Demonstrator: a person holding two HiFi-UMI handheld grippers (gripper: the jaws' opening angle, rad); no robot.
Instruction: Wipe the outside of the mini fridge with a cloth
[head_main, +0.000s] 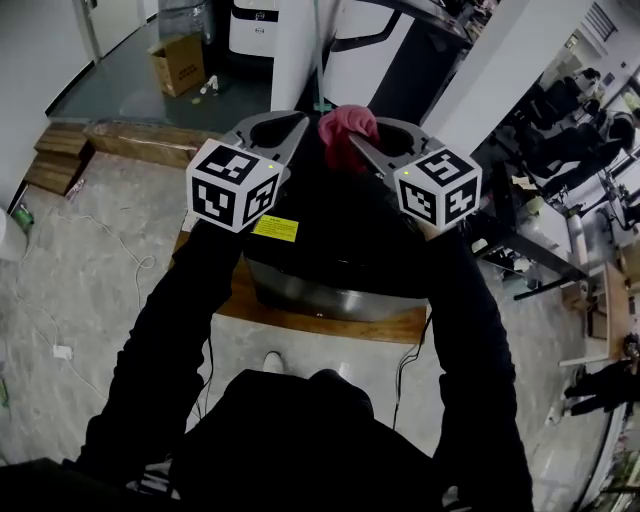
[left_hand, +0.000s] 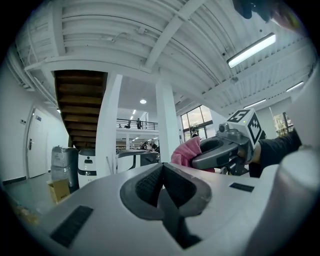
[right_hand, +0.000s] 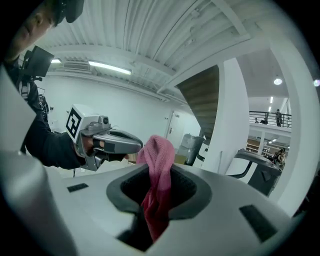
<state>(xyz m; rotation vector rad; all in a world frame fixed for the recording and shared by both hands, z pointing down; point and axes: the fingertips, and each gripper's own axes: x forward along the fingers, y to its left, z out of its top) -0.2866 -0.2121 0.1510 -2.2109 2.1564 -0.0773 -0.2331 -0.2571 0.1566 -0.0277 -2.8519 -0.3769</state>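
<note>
Office-like hall: wooden staircase (left_hand: 80, 102), mezzanine (left_hand: 136, 123), cardboard box (head_main: 178, 62).

We can read no words, brands or numbers anywhere. Just below and behind the left gripper's (head_main: 300, 122) closed jaws, a yellow label (head_main: 275, 228) sits on the mini fridge (head_main: 330, 296), but its print is too small for us to make out. The left marker cube (head_main: 233, 184) behind those jaws and the right marker cube (head_main: 440, 187) behind the right gripper's (head_main: 354, 141) jaws bear only black-and-white square patterns, no letters.
</note>
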